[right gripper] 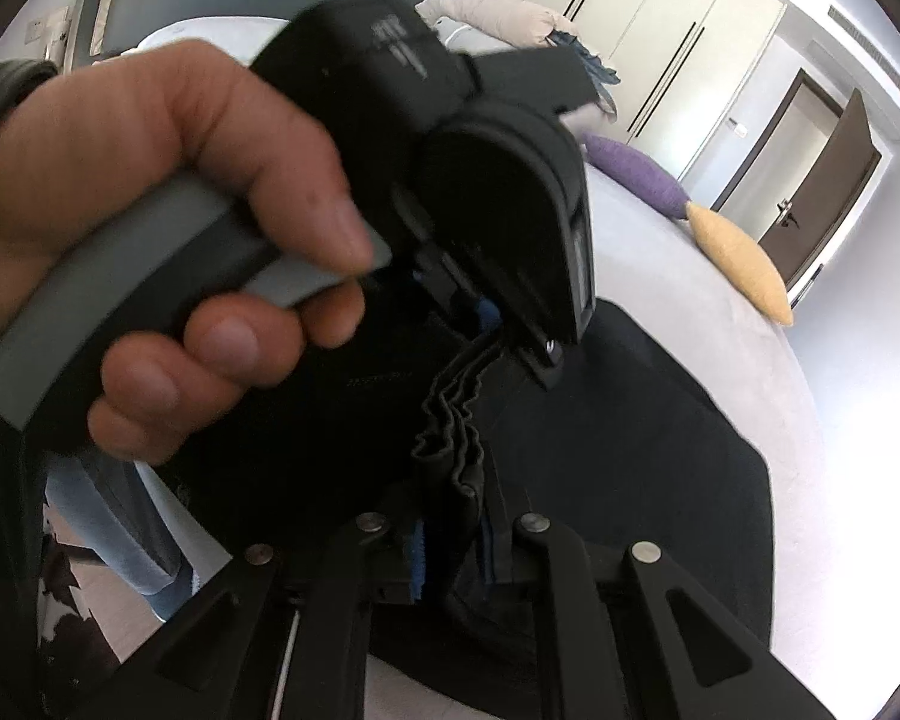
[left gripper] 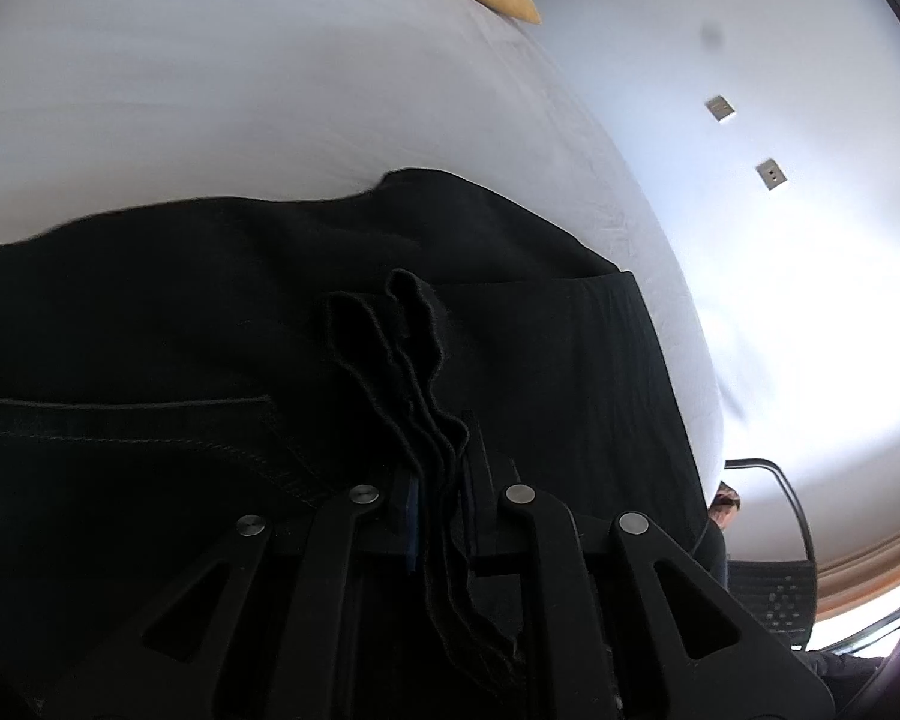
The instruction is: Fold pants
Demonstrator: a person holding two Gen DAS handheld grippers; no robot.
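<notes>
Gripper point(left gripper: 441, 480) clamping black pants point(left gripper: 210, 330), no legible writing

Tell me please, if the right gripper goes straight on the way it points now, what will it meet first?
Most likely the left gripper, held by a hand straight ahead and clamped on the same bunched edge of the black pants as the right gripper. Depth is hard to judge here.

The left tool point(left gripper: 438, 516) pinches bunched black pants point(left gripper: 210, 330) over a white bed point(left gripper: 210, 108).
</notes>
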